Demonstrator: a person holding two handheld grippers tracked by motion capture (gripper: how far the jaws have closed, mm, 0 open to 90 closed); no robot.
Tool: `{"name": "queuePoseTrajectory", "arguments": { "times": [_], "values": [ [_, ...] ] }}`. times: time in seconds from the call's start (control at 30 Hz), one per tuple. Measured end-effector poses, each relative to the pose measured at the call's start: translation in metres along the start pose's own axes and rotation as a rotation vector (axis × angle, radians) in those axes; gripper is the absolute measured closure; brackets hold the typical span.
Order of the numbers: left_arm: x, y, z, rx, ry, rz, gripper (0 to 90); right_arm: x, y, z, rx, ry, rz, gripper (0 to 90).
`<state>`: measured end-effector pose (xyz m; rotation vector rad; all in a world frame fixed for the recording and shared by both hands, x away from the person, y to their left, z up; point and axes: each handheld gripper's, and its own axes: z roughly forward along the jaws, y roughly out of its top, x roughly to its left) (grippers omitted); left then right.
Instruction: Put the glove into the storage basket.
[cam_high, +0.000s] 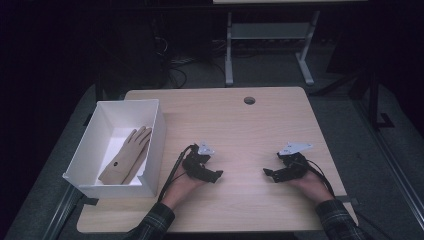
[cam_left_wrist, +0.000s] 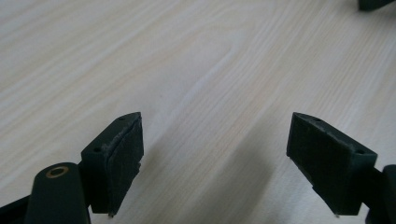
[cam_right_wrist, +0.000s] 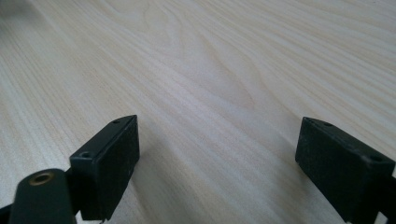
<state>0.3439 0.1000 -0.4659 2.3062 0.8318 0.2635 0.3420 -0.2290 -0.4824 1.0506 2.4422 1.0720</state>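
Pale wood grain covers the table (cam_high: 240, 130), which has a small round hole (cam_high: 249, 100) near its far edge. From the high view, a white box (cam_high: 150, 150) sits at the table's left side, partly over the edge, and a tan glove (cam_high: 126, 157) lies flat inside it with its fingers toward the far end. The left gripper (cam_high: 216, 175) rests low on the near middle of the table, pointing right; the right gripper (cam_high: 268, 173) lies well apart from it, pointing left, so the two face each other. Plaid sleeves (cam_high: 155, 222) come in from the bottom.

The left gripper view brings what the high view cannot: its jaws stand wide apart with bare wood between them, holding nothing, and a dark corner of the other gripper shows at the top right. The right gripper view likewise shows its jaws spread wide over bare wood, empty.
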Motion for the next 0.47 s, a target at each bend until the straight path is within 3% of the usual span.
{"name": "queuePoseTrajectory", "arguments": {
  "times": [0.17,0.47],
  "values": [
    [-0.002,-0.003,0.004,-0.017,0.022,0.035,15.6,0.000,0.000,0.000,0.000,0.000,0.000,13.0],
    [-0.001,-0.011,0.004,-0.076,0.011,0.042,14.0,0.000,0.000,0.000,0.000,0.000,0.000,13.0]
  ]
}}
